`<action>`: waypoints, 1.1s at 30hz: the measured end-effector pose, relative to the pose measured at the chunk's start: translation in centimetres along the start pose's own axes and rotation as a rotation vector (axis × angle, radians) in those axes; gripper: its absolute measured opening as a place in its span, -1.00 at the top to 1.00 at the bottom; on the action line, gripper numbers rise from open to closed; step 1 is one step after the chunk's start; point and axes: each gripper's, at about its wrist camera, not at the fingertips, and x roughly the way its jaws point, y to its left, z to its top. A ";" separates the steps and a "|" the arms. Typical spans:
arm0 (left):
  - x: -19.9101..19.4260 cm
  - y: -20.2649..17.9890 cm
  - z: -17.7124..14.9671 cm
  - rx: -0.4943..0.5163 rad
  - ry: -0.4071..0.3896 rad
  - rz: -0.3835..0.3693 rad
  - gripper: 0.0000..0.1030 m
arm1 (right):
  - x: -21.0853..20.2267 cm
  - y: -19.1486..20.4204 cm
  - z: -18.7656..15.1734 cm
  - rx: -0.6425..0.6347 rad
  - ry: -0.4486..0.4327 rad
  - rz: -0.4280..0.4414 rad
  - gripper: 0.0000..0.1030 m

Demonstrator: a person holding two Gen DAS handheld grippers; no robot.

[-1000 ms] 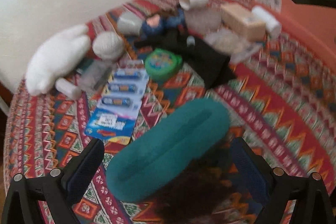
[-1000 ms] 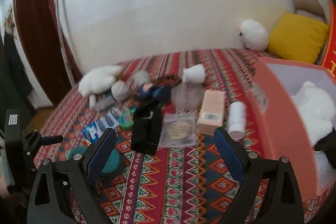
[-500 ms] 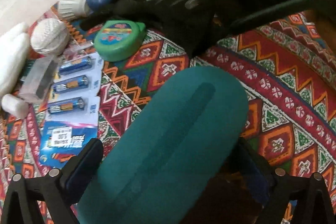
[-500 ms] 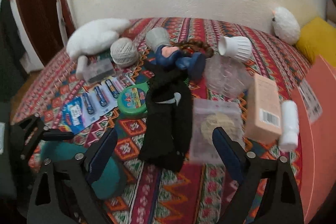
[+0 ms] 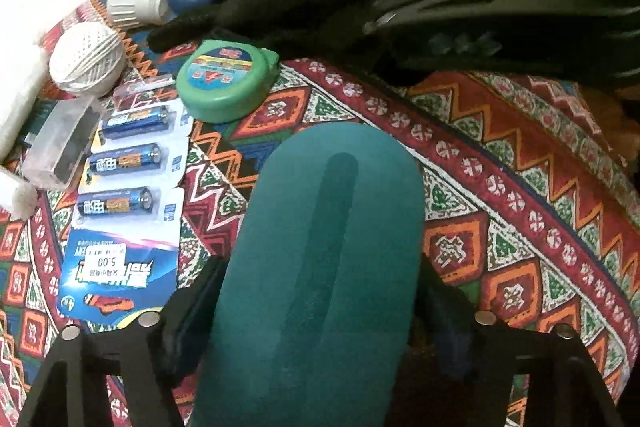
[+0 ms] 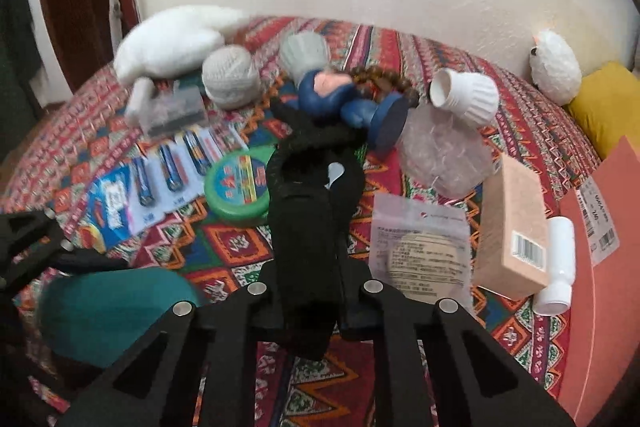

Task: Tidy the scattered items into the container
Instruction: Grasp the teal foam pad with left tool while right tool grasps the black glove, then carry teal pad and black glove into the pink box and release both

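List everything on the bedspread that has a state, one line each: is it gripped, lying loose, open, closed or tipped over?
left gripper: shut on the teal case.
teal case: closed, gripped.
right gripper: shut on the black sock.
black sock: gripped at its near end.
green tape measure: lying flat, loose.
battery pack: sealed, flat.
white cup: tipped on its side.
blue figurine: toppled.
white bottle: lying down.
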 end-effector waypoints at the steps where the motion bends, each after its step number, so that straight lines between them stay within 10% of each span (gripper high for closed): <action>1: -0.1 0.0 0.0 -0.018 -0.002 -0.001 -0.42 | -0.5 -0.1 0.1 0.007 -0.010 0.003 0.72; 33: -13.4 -2.6 4.2 -0.183 -0.354 0.029 -0.34 | -22.3 -3.0 -3.6 0.029 -0.402 -0.010 0.74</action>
